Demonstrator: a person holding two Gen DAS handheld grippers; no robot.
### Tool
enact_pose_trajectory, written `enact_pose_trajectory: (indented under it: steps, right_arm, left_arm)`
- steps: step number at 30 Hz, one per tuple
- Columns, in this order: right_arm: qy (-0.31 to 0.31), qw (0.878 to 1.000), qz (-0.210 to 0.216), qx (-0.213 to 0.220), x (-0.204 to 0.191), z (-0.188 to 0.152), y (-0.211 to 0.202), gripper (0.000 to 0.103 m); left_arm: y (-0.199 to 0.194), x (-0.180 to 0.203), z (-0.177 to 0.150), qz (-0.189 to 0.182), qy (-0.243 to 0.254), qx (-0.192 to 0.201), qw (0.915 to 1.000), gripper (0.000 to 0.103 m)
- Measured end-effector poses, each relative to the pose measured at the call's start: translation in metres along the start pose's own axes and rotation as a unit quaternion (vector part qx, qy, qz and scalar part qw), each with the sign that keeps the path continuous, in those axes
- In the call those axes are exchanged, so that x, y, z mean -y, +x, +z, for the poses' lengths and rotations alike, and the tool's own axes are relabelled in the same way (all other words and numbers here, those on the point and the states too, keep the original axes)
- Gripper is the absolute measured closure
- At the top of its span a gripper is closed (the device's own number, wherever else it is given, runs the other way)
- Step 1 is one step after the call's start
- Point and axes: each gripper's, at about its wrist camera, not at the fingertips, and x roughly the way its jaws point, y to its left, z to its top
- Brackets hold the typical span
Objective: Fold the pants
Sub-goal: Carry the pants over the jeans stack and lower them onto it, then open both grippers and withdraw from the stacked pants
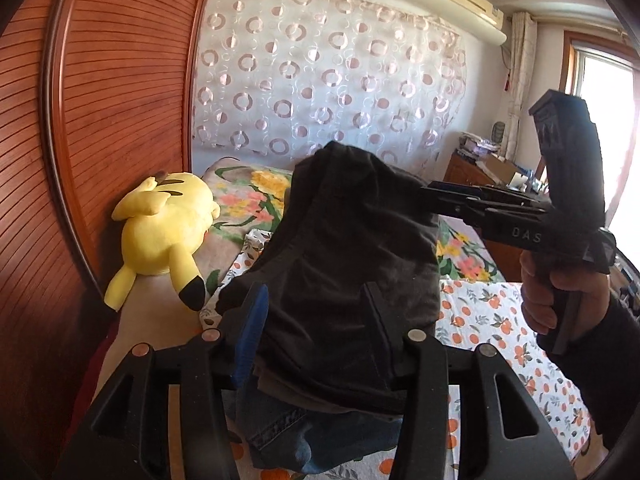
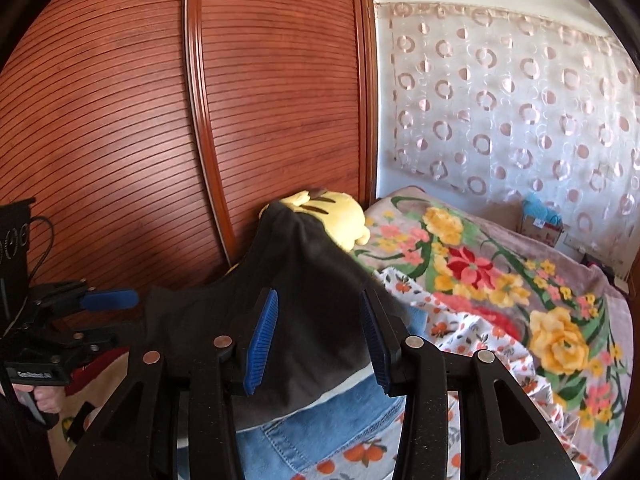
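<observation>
Dark grey pants [image 1: 344,264] hang bunched in the air above the bed, also seen in the right wrist view [image 2: 288,304]. My left gripper [image 1: 316,312] has its fingers apart with the cloth draped between and over them. My right gripper [image 2: 316,332] also has its blue pads [image 2: 262,340] apart with cloth lying between them. In the left wrist view the right gripper [image 1: 430,196] reaches in from the right, its tips against the upper edge of the pants. In the right wrist view the left gripper [image 2: 132,300] shows at the left edge of the cloth.
Blue jeans [image 2: 320,420] lie on the orange-print sheet [image 1: 488,320] under the pants. A yellow plush toy [image 1: 164,228] lies by the slatted wooden wardrobe [image 2: 160,120]. A flowered blanket [image 2: 500,280] covers the far bed. A dresser [image 1: 476,176] stands at the back right.
</observation>
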Motion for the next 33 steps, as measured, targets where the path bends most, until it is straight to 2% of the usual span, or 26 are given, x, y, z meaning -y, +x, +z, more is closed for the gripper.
enact_pose_trajectory:
  steps: [2, 8, 10, 14, 19, 25, 31, 33]
  right_arm:
    - [0.0, 1.0, 0.0, -0.007, 0.005, 0.004, 0.007, 0.059]
    - [0.014, 1.0, -0.011, -0.023, 0.021, 0.017, 0.038, 0.059]
    - [0.022, 0.999, -0.014, -0.028, 0.026, 0.019, 0.048, 0.059]
    - [0.035, 0.999, -0.011, -0.033, 0.029, 0.018, 0.057, 0.059]
    - [0.037, 0.999, -0.02, -0.026, 0.023, 0.014, 0.043, 0.059]
    - [0.052, 0.998, -0.04, -0.019, 0.013, 0.0, 0.01, 0.059]
    - [0.071, 0.995, -0.065, -0.013, 0.001, -0.024, -0.023, 0.059]
    - [0.077, 0.994, -0.072, -0.014, -0.002, -0.032, -0.031, 0.056]
  left_arm:
    - [0.008, 0.0, -0.002, 0.013, 0.003, -0.012, 0.9998, 0.053]
    - [0.027, -0.01, -0.007, 0.022, -0.001, -0.038, 0.999, 0.053]
    - [0.031, -0.013, -0.01, 0.021, -0.003, -0.045, 0.9988, 0.044]
    - [0.035, -0.011, -0.013, 0.014, -0.003, -0.05, 0.9987, 0.036]
    - [0.032, -0.003, -0.013, 0.01, 0.002, -0.049, 0.9987, 0.026]
    - [0.017, 0.011, -0.011, 0.018, 0.015, -0.038, 0.999, 0.025]
    - [0.01, 0.027, -0.015, 0.006, 0.03, -0.03, 0.9991, 0.025]
    - [0.008, 0.034, -0.016, 0.0, 0.032, -0.027, 0.9991, 0.022]
